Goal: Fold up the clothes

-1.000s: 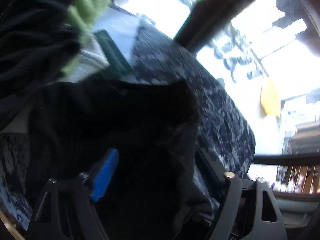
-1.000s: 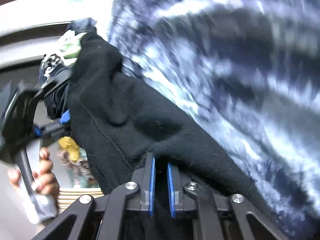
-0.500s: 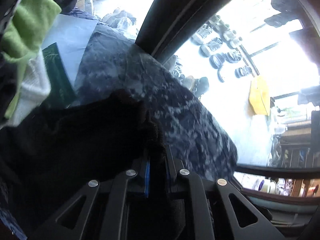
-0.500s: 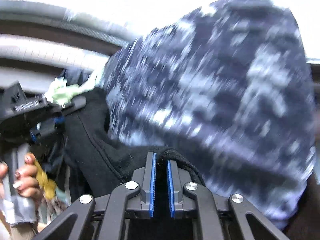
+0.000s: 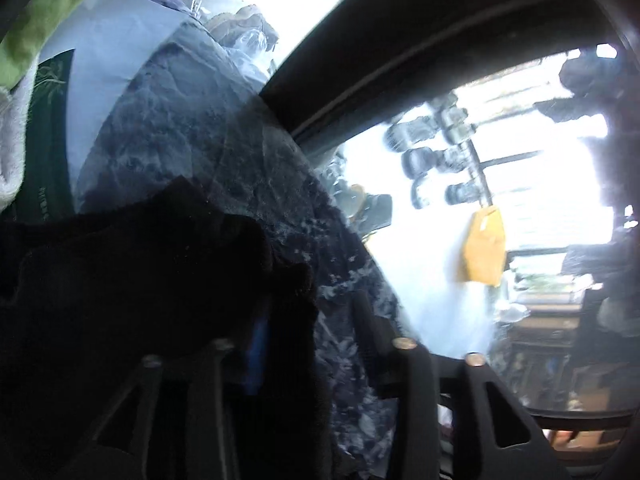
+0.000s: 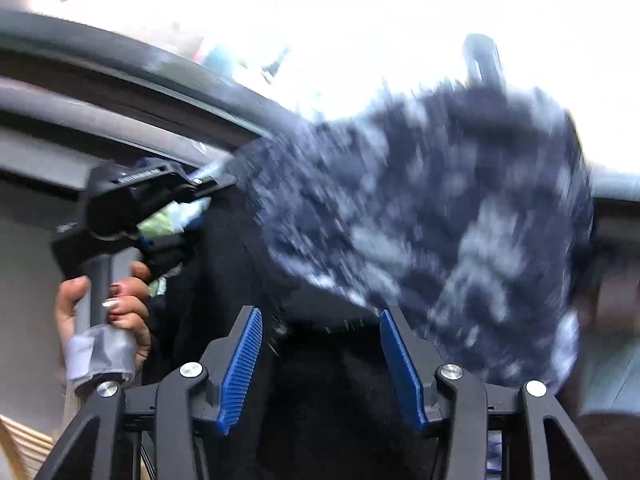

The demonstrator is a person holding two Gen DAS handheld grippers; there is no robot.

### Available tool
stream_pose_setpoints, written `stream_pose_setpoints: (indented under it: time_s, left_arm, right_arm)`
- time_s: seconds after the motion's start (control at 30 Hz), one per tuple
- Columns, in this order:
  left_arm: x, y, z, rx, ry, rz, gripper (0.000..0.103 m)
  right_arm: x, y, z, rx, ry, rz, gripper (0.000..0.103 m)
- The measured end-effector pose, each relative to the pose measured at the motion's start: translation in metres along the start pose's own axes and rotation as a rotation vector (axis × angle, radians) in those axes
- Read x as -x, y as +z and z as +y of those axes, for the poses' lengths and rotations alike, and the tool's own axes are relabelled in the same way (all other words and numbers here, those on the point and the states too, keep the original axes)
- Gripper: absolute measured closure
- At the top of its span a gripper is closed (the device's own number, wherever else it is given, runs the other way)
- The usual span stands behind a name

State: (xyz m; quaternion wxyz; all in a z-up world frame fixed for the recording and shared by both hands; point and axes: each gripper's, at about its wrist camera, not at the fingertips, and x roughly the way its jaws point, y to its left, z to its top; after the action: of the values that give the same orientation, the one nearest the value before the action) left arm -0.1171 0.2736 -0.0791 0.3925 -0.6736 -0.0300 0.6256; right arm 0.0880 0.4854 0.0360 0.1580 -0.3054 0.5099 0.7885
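A black garment [image 5: 132, 280] lies bunched on a navy-and-white mottled cover [image 5: 208, 140]. My left gripper [image 5: 312, 320] is over the garment's right edge with its jaws opening. The black cloth drapes over the left finger and hides most of its blue pad. In the right wrist view the right gripper [image 6: 322, 356] also has its jaws opening. Black cloth [image 6: 320, 380] lies loose between the blue pads [image 6: 242, 364], and neither pad presses on it. The left gripper [image 6: 200, 214] shows there too, with a hand [image 6: 116, 304] around its handle, beside the blurred mottled cover [image 6: 440, 208].
A green cloth [image 5: 48, 12], a white towel [image 5: 10, 140] and a pale blue sheet [image 5: 116, 32] lie past the garment at the upper left. A dark frame bar [image 5: 400, 60] crosses behind the cover. Beyond it are shoes on a rack [image 5: 436, 152] and a yellow bag [image 5: 484, 248].
Half a second ago both grippers were shut on the black garment; now both pairs of jaws stand apart and the cloth lies loose. The right gripper has risen and the view has swung.
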Motion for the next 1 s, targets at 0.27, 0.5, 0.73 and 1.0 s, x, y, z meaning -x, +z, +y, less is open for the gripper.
stream_pose_setpoints:
  time_s: [0.27, 0.5, 0.73, 1.0]
  left_arm:
    - [0.108, -0.062, 0.011, -0.202, 0.270, -0.076, 0.018]
    - [0.164, -0.175, 0.094, -0.179, 0.533, -0.063, 0.018]
    - [0.196, -0.252, 0.129, -0.152, 0.431, -0.214, 0.018]
    - [0.204, -0.232, 0.184, 0.102, 0.073, -0.365, 0.018]
  right_arm:
    - [-0.023, -0.006, 0.085, 0.511, 0.060, 0.243, 0.050]
    - [-0.068, -0.066, 0.130, 0.758, 0.108, 0.569, 0.050]
    - [-0.122, -0.059, 0.129, 0.787, -0.142, 0.523, 0.044]
    - [-0.113, -0.047, 0.162, 0.735, -0.045, 0.622, 0.043]
